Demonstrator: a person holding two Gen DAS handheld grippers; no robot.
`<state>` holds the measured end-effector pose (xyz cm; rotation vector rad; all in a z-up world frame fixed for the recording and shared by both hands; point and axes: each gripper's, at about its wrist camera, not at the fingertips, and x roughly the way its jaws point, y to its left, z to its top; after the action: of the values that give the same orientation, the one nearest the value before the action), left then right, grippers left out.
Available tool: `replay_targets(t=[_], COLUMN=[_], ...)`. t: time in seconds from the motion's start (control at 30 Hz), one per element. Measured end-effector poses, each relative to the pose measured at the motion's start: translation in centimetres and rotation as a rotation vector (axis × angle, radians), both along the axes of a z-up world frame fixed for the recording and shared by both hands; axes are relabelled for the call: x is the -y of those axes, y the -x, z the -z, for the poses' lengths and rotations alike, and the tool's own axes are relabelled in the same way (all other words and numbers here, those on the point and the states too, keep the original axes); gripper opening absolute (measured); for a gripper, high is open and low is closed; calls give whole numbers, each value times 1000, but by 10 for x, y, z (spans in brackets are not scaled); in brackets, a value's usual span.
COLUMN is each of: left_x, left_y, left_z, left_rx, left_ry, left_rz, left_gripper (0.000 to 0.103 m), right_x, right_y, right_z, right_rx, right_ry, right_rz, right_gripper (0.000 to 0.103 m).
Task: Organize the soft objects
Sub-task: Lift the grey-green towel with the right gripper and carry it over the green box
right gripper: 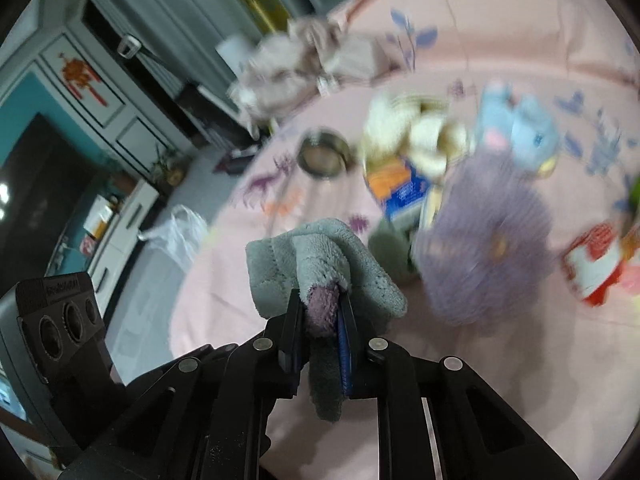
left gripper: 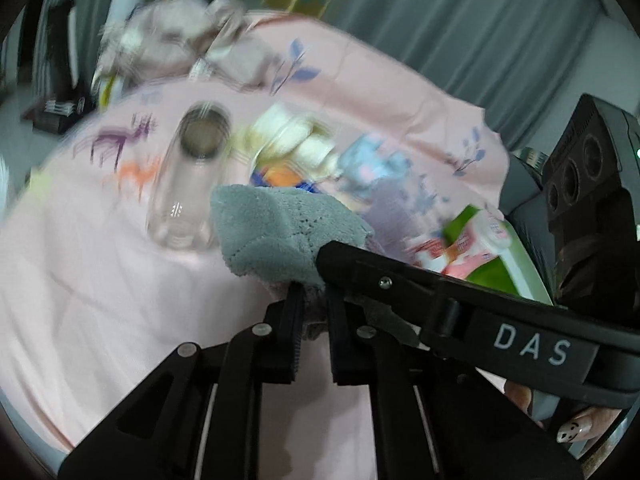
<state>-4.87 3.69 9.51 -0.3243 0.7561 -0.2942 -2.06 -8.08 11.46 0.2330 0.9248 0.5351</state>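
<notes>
Bed sheet [left gripper: 100,280]: pink, printed with deer and leaves, spread under everything.
Grey towel [right gripper: 320,264]: lifted above the sheet, bunched, lilac on its underside.
Right hand-held gripper [right gripper: 320,320]: clamped on one fold of the grey towel.
Left hand-held gripper [left gripper: 314,308]: clamped on another edge.
Glass jar [left gripper: 188,188]: lying beside it, blurred.
</notes>
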Motion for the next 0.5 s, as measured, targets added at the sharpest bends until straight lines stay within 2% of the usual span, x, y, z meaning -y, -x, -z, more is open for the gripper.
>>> replay_targets(t=[0.23, 0.5], left_x=[59, 144], left_y=[11, 10], left_z=[-55, -85], left_rx=[150, 235], left_ry=[-71, -102], left_rz=[116, 299], left_gripper=[6, 6], right_x=[50, 136], right_y=[33, 62], right_z=[-53, -83], right_rx=[172, 276], right_ry=[-35, -80], right_rz=[119, 344], right_gripper=[17, 17])
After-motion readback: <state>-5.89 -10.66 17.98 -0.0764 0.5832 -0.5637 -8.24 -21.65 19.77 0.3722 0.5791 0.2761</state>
